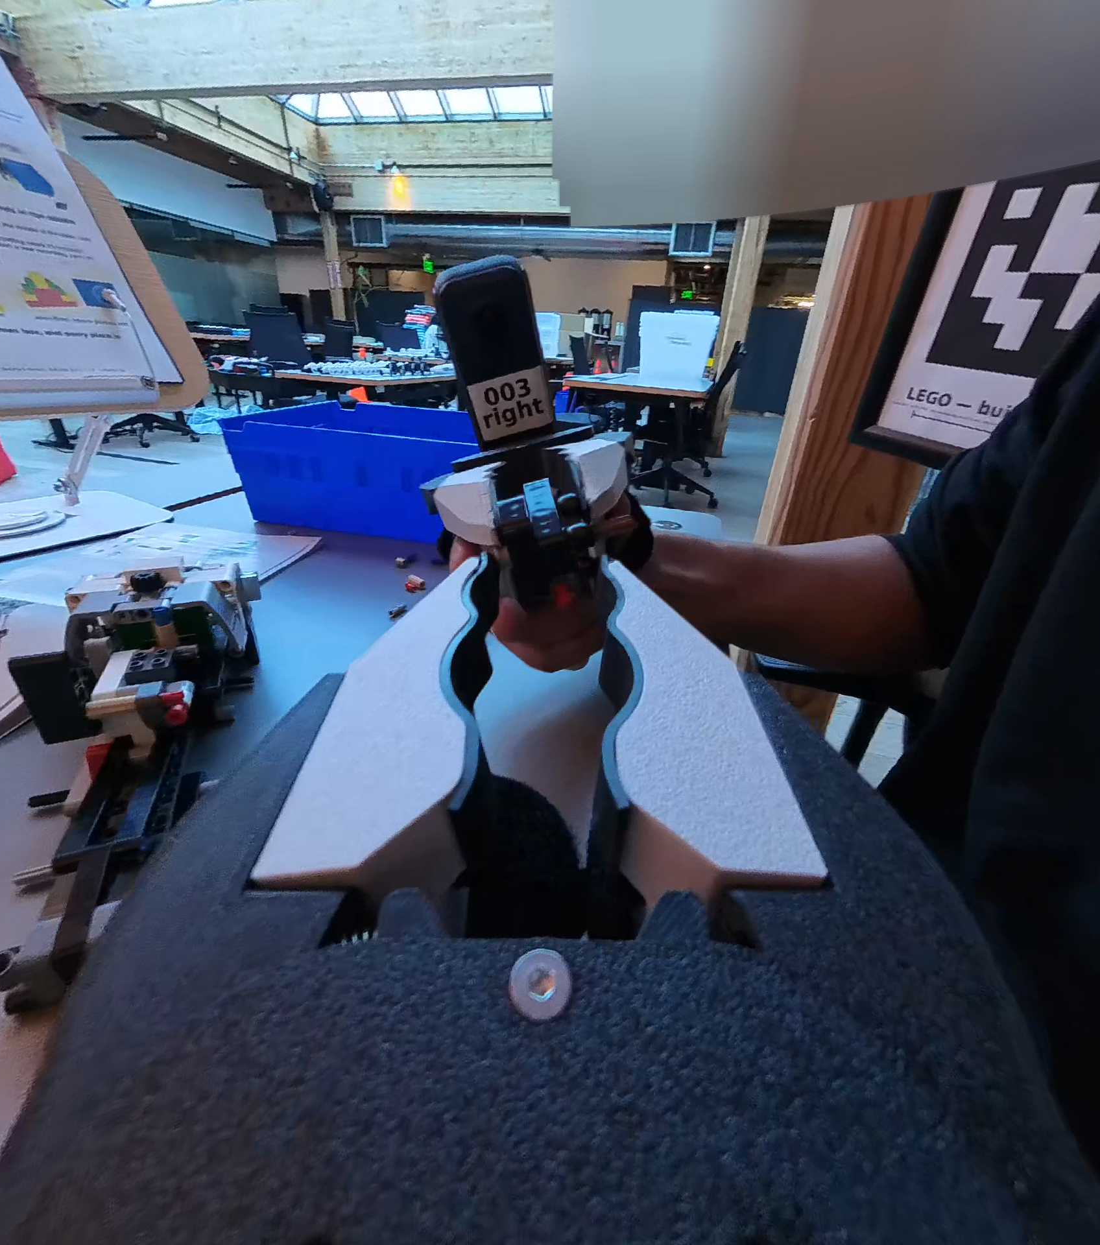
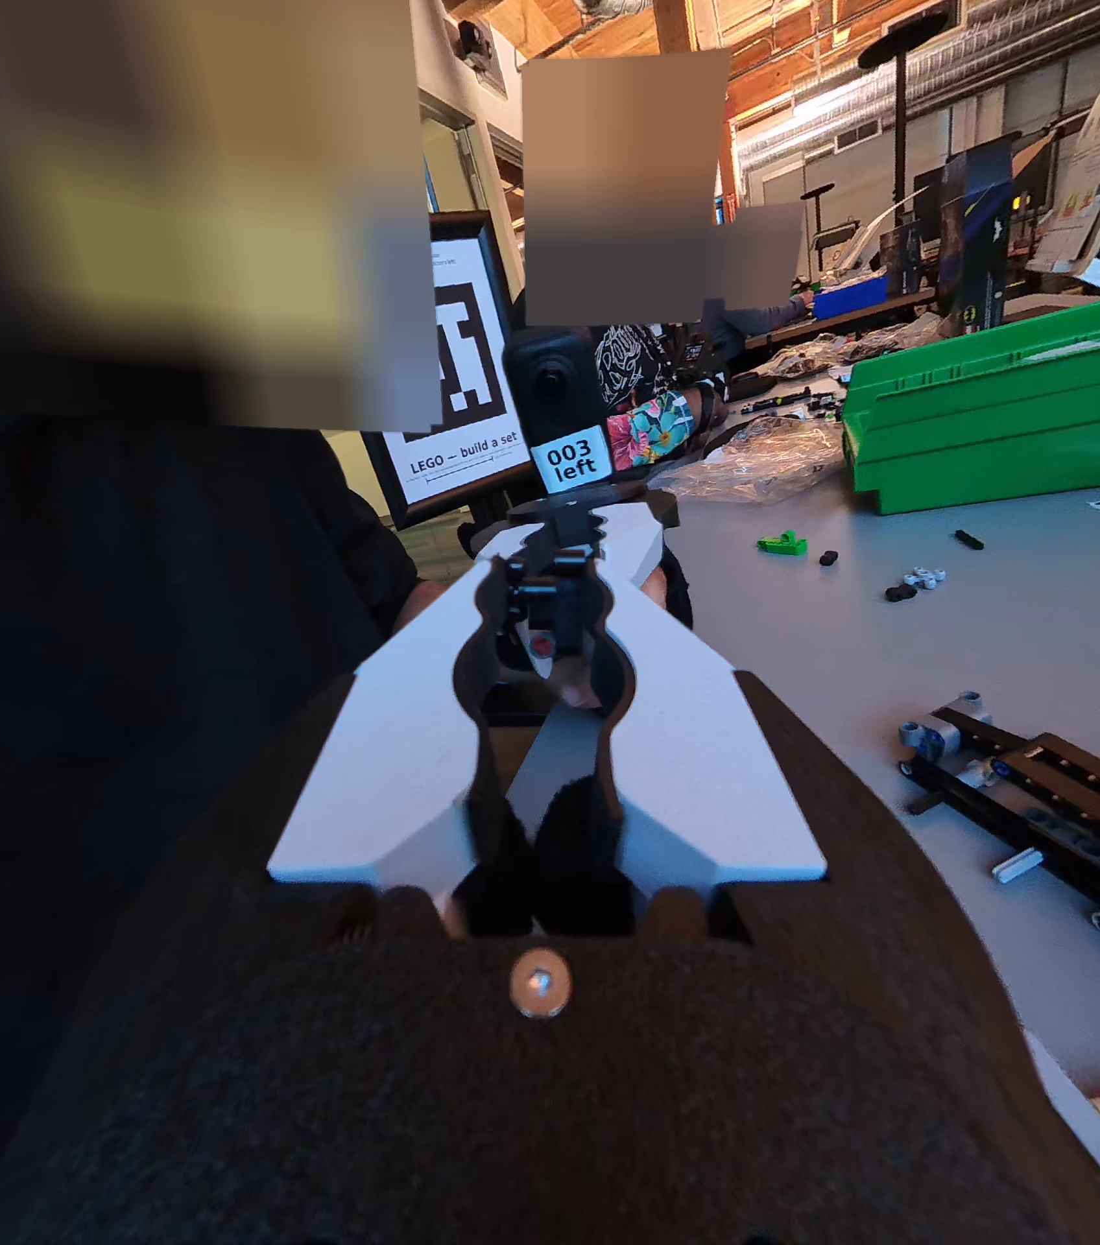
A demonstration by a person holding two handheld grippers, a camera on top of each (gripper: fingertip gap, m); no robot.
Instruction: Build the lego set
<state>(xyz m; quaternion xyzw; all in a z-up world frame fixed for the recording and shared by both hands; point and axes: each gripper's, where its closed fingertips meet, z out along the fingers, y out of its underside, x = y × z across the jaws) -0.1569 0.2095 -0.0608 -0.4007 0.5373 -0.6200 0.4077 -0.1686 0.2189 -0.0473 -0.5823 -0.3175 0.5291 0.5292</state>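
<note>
- Both claws are meeting tip to tip in the air above the tabletop (image 2: 871, 640): the left claw (image 1: 544, 579) and the right claw (image 2: 551, 606) are each gripping the same small black-and-grey lego subassembly (image 1: 540, 539) from opposite ends, so each is clamped on it, not spread apart.
- Between the two sets of tips, that subassembly is showing a red pin at its lower edge; it is sitting well clear of everything lying on the tabletop.
- Down and to the left of the left claw, the main lego build (image 1: 136, 680) is lying on the tabletop, with a long black beam section running toward the camera; it is looking substantial but plainly unfinished.
- Off to the right of the right claw, a long black lego chassis strip (image 2: 1066, 802) with grey connectors is lying untouched.
- Farther ahead and to the right of the right claw, loose pieces are waiting: a green piece (image 2: 782, 542), small black pins and a light grey connector (image 2: 925, 577).
- Beyond the left claw a blue bin (image 1: 345, 458) is standing; beyond the right claw, a green bin (image 2: 1005, 411).
- Judging from this, the build is somewhere in the middle: the held subassembly is not yet joined to the main build, and loose parts remain.
</note>
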